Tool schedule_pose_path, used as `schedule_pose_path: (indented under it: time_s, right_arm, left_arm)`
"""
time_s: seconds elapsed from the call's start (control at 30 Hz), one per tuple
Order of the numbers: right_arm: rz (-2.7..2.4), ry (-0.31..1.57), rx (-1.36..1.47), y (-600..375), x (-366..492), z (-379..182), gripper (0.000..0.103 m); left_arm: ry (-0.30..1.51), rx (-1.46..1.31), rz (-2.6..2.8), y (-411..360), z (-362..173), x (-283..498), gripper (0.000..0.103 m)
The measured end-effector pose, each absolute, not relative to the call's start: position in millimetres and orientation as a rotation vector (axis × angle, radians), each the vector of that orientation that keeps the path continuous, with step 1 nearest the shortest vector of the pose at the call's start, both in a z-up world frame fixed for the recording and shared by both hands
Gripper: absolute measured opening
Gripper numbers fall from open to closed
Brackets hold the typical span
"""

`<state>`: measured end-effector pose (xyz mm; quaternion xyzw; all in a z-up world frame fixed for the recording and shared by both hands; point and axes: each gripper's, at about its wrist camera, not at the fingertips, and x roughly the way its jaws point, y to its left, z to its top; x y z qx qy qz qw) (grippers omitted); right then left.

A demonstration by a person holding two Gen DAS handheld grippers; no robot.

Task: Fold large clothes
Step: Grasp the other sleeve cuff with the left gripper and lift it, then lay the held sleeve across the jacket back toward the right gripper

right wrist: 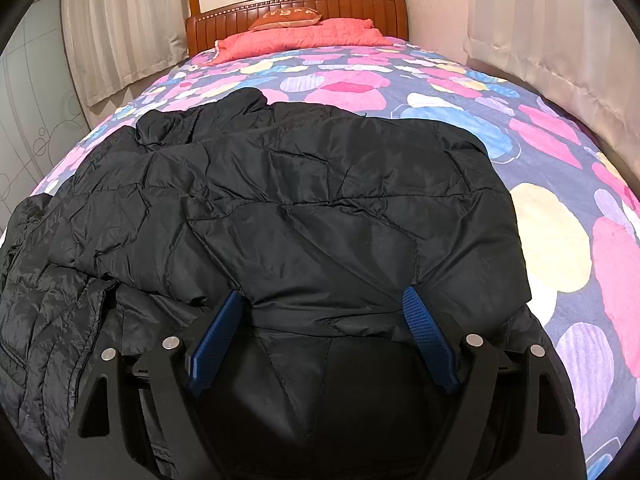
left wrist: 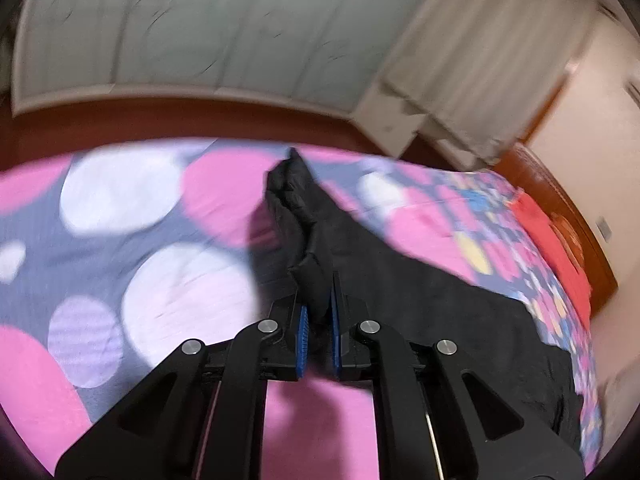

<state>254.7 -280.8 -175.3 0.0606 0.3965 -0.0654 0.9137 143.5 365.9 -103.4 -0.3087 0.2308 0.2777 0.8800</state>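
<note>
A black quilted puffer jacket [right wrist: 304,204] lies spread on a bed with a flowered cover [right wrist: 560,216]. In the right wrist view my right gripper [right wrist: 324,300] is open, its blue pads [right wrist: 428,332] wide apart, low over the jacket's near edge with fabric between the jaws. In the left wrist view my left gripper [left wrist: 318,292] is shut on a bunched strip of the jacket [left wrist: 308,248], lifted above the cover; the rest of the jacket [left wrist: 440,320] trails to the right. The view is blurred.
A wooden headboard [right wrist: 296,12] with a red pillow [right wrist: 300,36] stands at the far end. Curtains [right wrist: 540,28] hang on both sides. A glass sliding door [left wrist: 192,28] and brown floor [left wrist: 120,120] lie beyond the bed's side.
</note>
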Motion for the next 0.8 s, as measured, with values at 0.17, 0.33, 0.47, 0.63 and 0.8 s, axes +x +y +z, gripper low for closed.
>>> schedule_pose_path:
  time_s: [0.17, 0.33, 0.47, 0.63, 0.8]
  right_arm:
    - [-0.133, 0.813, 0.128, -282, 254, -174, 0.082]
    - [-0.131, 0.811, 0.131, -284, 254, -173, 0.082]
    - [-0.129, 0.807, 0.135, -285, 254, -172, 0.082]
    - [-0.125, 0.803, 0.141, -286, 255, -172, 0.082]
    - [-0.124, 0.8, 0.143, -286, 255, -173, 0.082]
  left_arm:
    - [0.407, -0.428, 0.436, 293, -51, 165, 0.009]
    - [0.416, -0.287, 0.242, 195, -26, 200, 0.008]
    - [0.443, -0.195, 0.109, 113, -30, 229, 0.009]
    - [0.521, -0.107, -0.035, 19, -51, 254, 0.009]
    - [0.543, 0.004, -0.136, -57, -77, 261, 0.009]
